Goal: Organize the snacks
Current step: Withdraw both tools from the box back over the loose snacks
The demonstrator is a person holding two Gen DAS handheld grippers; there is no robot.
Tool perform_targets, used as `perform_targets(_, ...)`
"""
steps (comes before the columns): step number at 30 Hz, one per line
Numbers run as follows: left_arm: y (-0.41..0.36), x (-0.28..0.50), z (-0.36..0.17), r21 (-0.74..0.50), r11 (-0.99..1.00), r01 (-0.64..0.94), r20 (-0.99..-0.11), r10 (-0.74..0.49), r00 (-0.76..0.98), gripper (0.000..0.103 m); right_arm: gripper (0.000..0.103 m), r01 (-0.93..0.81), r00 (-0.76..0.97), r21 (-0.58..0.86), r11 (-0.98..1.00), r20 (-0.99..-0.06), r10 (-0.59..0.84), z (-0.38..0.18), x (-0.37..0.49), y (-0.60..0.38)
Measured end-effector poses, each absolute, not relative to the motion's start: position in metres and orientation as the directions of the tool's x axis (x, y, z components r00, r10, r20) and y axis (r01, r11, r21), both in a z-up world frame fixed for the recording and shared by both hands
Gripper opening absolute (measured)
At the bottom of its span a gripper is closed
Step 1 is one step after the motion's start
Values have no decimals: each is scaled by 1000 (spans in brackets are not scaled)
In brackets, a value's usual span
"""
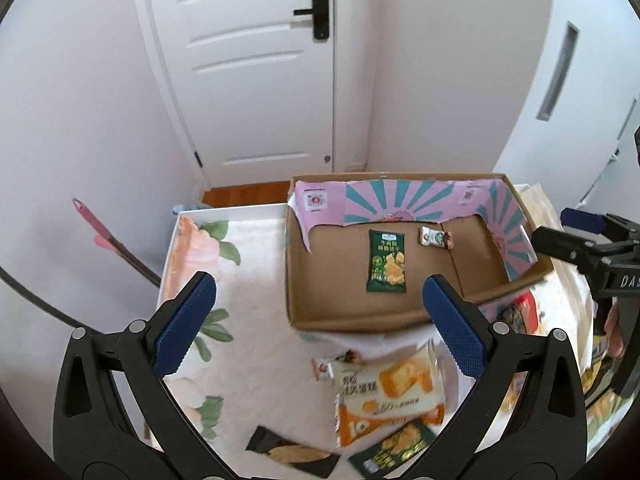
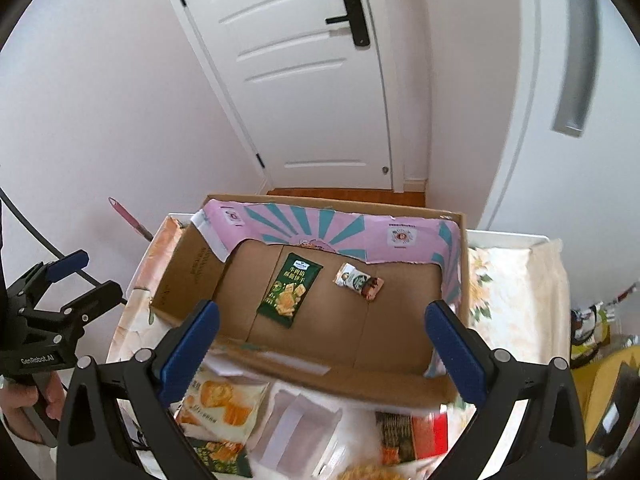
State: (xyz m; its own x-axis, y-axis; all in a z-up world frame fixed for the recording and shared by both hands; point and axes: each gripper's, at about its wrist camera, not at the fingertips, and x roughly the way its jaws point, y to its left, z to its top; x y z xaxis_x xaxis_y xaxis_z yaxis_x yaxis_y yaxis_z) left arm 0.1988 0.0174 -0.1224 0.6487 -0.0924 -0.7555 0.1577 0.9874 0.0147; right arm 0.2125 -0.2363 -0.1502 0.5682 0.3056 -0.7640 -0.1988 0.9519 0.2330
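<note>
A shallow cardboard box (image 1: 352, 318) (image 2: 340, 380) with pink and teal lining stands on the flowered table. Inside lie a green cracker packet (image 1: 387, 261) (image 2: 290, 290) and a small white and brown snack packet (image 1: 436, 237) (image 2: 359, 281). In front of the box lie an orange and white cake packet (image 1: 390, 392) (image 2: 218, 404), a small packet (image 1: 334, 364), a black packet (image 1: 292, 454) and another green packet (image 1: 394, 450) (image 2: 220, 458). My left gripper (image 1: 320, 320) is open and empty above the table. My right gripper (image 2: 322, 340) is open and empty over the box's near wall.
A red packet (image 2: 416, 434) and clear plastic wrapping (image 2: 304, 424) lie by the box's near right corner. A white door (image 1: 248, 68) and walls stand behind the table. A pink-handled tool (image 1: 108, 236) leans at the left wall.
</note>
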Motion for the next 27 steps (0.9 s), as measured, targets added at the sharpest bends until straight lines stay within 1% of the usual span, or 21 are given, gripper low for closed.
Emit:
perform_targets(6,33,164,-120,15,971,240,-746,-149,649,103,102,-121,617,202,972,-752,233,-135,167,-235)
perform_targets(10,38,149,-128,9,951,309,-749,-198,632,103,102,-58,637,191,980,-749,184,-134,140,-234)
perform_targets(20,26,122,-159,44,841,539,-769,-316,555,103,102,91,628,184,979,-773,87,-156,84,-228)
perform_targets(27,3,129,-191,85,723,685,-793,-368,486,103,102,125,601,180,976,-796,70,-181,68,-225)
